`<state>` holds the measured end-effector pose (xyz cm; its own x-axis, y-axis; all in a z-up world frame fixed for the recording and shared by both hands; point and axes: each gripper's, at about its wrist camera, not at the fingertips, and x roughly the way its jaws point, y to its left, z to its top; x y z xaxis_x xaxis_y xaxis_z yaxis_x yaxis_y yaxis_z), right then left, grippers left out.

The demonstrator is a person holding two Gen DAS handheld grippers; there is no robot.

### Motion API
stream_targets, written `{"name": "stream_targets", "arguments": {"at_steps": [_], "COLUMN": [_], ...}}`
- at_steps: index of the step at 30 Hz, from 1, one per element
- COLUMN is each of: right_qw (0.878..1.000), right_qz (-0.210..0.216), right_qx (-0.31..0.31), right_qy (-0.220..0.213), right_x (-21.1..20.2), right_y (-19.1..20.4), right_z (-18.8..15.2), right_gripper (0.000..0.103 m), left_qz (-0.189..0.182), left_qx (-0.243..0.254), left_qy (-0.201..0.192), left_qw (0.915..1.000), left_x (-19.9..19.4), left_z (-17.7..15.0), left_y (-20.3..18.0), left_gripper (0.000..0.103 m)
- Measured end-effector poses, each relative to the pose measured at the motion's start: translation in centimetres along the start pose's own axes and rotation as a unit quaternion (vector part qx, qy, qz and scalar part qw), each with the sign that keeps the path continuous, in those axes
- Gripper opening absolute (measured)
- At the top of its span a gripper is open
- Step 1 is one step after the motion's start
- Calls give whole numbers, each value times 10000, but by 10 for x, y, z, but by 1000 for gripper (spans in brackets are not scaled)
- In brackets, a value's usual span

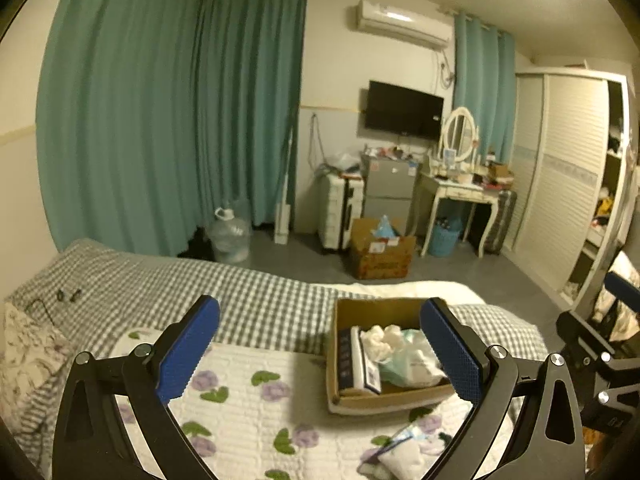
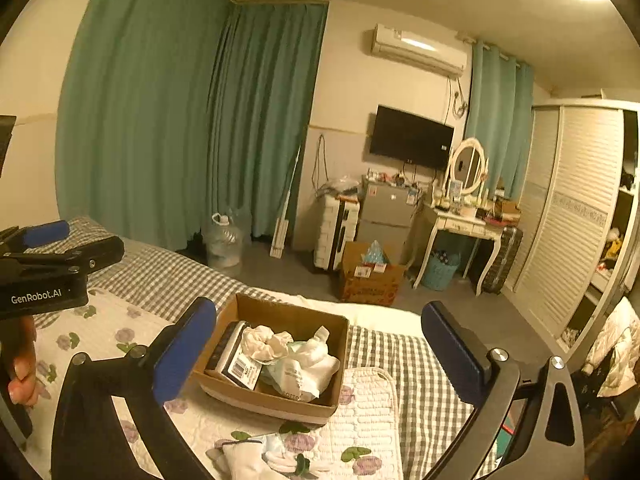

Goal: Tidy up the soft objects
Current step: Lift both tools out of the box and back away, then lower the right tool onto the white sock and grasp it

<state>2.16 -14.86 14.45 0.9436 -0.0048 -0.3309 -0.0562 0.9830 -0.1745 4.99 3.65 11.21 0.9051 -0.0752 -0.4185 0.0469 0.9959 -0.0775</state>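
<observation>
A cardboard box (image 1: 348, 312) (image 2: 276, 312) sits on the bed. It holds a cream cloth (image 1: 380, 338) (image 2: 262, 340), a pale green soft pack (image 1: 412, 364) (image 2: 304, 364) and a dark boxed item (image 2: 234, 354). Loose white soft items (image 1: 400, 454) (image 2: 256, 460) lie on the floral quilt in front of the box. My left gripper (image 1: 320, 344) is open and empty above the quilt, left of the box. My right gripper (image 2: 316, 348) is open and empty, above and just in front of the box. The left gripper also shows at the left edge of the right wrist view (image 2: 48, 236).
The bed has a grey checked sheet (image 1: 256, 292) and a white floral quilt (image 1: 248, 408). Beyond it the floor holds a water jug (image 1: 230, 236), a brown carton (image 1: 380, 252), a suitcase, a small fridge and a dressing table (image 1: 460, 192). A wardrobe (image 1: 560, 184) stands at right.
</observation>
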Motion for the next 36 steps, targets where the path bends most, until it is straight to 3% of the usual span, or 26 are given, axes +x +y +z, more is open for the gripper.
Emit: {"name": "stream_targets", "arguments": {"at_steps": [8,12,15,27,36], "right_qw": [9998,9995,9995,9972,9916], "right_qz": [128,169,113,313,582], "right_qx": [151,268,255,432,350], "right_qy": [-71,48,171,526,1099], "right_x": [-49,-61,-65,-56,-11], "right_y": [0,-4,-4,-6,8], "right_z": [-14,-26,-36,-74,-109], "right_gripper": [103,103,103,103,103], "left_qz": [137,199,67,-165,-260], "left_qx": [209,251,273,388,352], "left_qy": [-61,-299,-123,260,656], "left_qw": [9997,9990,9995,9988,9969], "left_x": [-32,-46,-48,-44,-11], "left_z": [-25,-42,-53,-83,-104], "left_y": [7,7,5,-11,-17], "left_gripper": [102,103,103,103,103]}}
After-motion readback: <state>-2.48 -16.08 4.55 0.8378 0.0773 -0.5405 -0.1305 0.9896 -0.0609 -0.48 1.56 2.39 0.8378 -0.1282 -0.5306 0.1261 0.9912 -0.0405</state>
